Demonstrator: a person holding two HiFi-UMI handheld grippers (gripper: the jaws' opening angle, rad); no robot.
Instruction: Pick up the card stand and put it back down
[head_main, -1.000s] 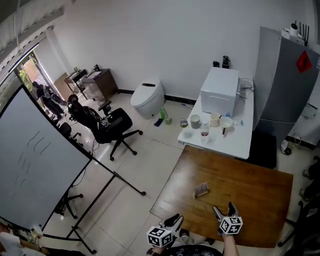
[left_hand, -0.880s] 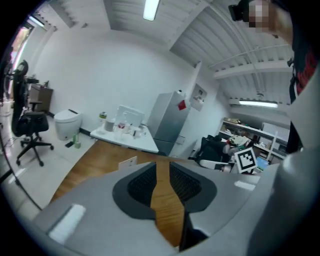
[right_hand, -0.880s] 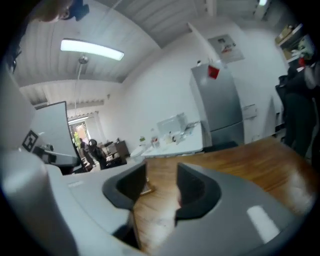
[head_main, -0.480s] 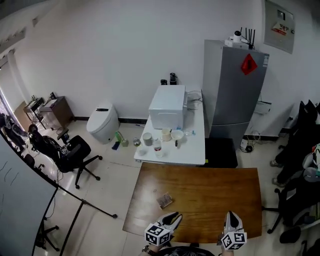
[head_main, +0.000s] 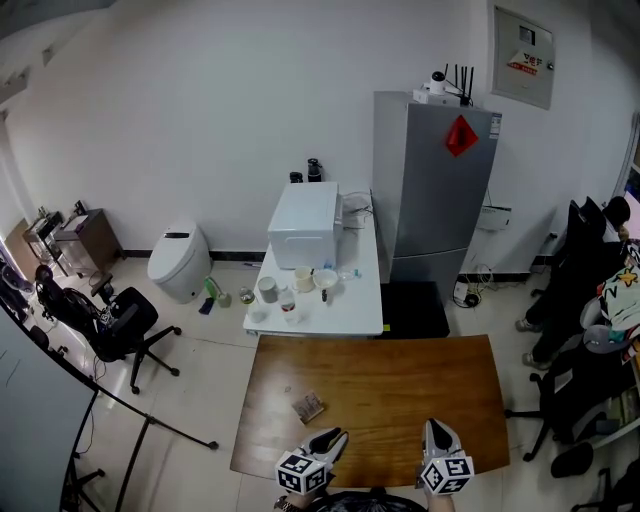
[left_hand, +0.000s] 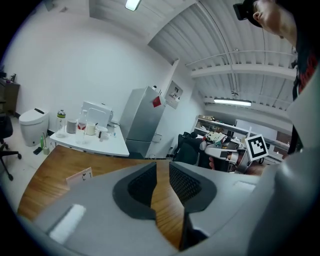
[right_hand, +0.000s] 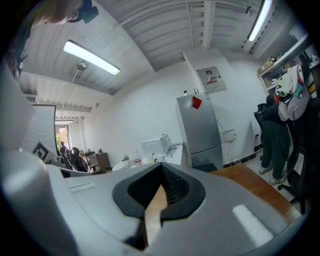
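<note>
On the wooden table (head_main: 400, 380), the card stand (head_main: 308, 407) sits toward the left side, apart from both grippers at the near edge: left gripper (head_main: 333, 438) jaws slightly parted and empty, right gripper (head_main: 436, 430) jaws closed on nothing

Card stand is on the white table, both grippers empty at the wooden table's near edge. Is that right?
Not quite. The card stand sits on the wooden table, not the white table; the head view shows it. The left gripper and right gripper are empty at its near edge.
</note>
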